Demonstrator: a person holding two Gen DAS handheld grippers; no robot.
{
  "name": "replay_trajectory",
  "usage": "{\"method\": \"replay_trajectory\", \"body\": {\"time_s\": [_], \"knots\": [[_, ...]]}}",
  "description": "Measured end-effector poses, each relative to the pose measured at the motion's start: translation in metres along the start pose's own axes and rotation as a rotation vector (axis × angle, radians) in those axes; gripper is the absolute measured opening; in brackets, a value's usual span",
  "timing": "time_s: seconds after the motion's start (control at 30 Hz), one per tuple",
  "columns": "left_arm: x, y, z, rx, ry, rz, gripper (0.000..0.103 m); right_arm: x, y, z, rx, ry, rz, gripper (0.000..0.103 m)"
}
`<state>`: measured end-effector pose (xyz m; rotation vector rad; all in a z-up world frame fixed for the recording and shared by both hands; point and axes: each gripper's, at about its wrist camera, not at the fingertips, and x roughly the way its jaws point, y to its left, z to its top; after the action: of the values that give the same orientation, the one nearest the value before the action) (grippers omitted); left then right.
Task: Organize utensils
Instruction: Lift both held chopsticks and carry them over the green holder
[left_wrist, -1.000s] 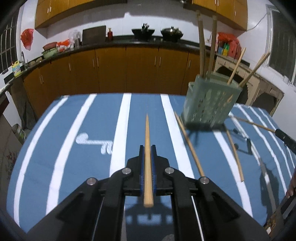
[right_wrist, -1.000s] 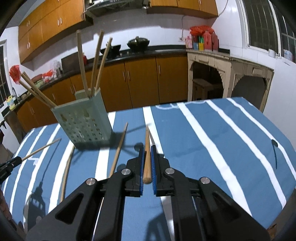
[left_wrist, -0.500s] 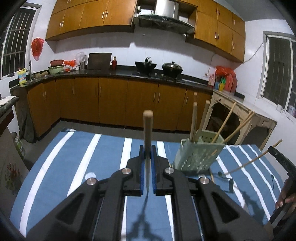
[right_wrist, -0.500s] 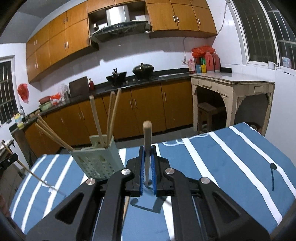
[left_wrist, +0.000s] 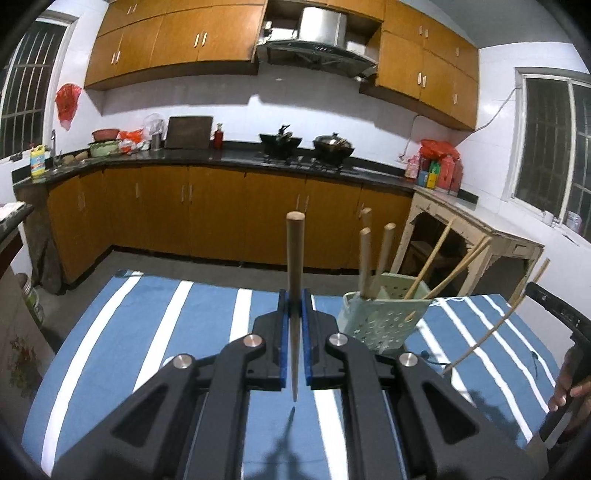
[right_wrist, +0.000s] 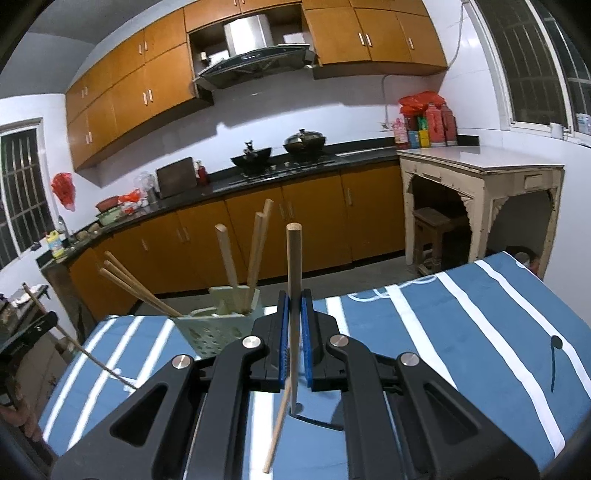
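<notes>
My left gripper (left_wrist: 294, 295) is shut on a wooden chopstick (left_wrist: 294, 266) that stands upright, thick end up, its tip just above the table. A pale green perforated utensil holder (left_wrist: 384, 321) with several chopsticks in it stands just right of it. My right gripper (right_wrist: 294, 297) is shut on another upright chopstick (right_wrist: 294, 273), its tip near the cloth. The same holder (right_wrist: 218, 328) is to its left. A loose chopstick (right_wrist: 276, 432) lies on the cloth below the right gripper. Each gripper shows at the edge of the other's view, with its chopstick slanting.
The table has a blue cloth with white stripes (left_wrist: 155, 332). Beyond its far edge are brown kitchen cabinets (left_wrist: 221, 214) and a cream side table (right_wrist: 480, 184). A hand (left_wrist: 569, 384) is at the right edge of the left wrist view.
Both grippers have tilted up from pointing down at the table, so each held chopstick now stands upright. Both have risen and moved back from the holder.
</notes>
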<state>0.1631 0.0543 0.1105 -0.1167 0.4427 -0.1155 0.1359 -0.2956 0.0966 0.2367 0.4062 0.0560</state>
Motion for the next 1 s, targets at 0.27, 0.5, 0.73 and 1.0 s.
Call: {"method": "replay_trajectory", "body": {"time_s": [0.27,0.5,0.73,1.0], "knots": [[-0.029,-0.036,0.031,0.028,-0.097,-0.1,0.008,-0.032,0.026,0.036,-0.01,-0.079,0.143,0.007],[-0.031,-0.075,0.069,0.033,-0.197,-0.154,0.008,-0.035,0.056,0.072,-0.055,-0.194,0.181,0.007],[0.003,-0.101,0.097,0.024,-0.243,-0.133,0.008,-0.009,0.068,0.089,-0.067,-0.269,0.152,0.007],[0.063,-0.104,0.088,0.003,-0.185,-0.105,0.008,0.045,0.062,0.066,-0.064,-0.205,0.11,0.008]]}}
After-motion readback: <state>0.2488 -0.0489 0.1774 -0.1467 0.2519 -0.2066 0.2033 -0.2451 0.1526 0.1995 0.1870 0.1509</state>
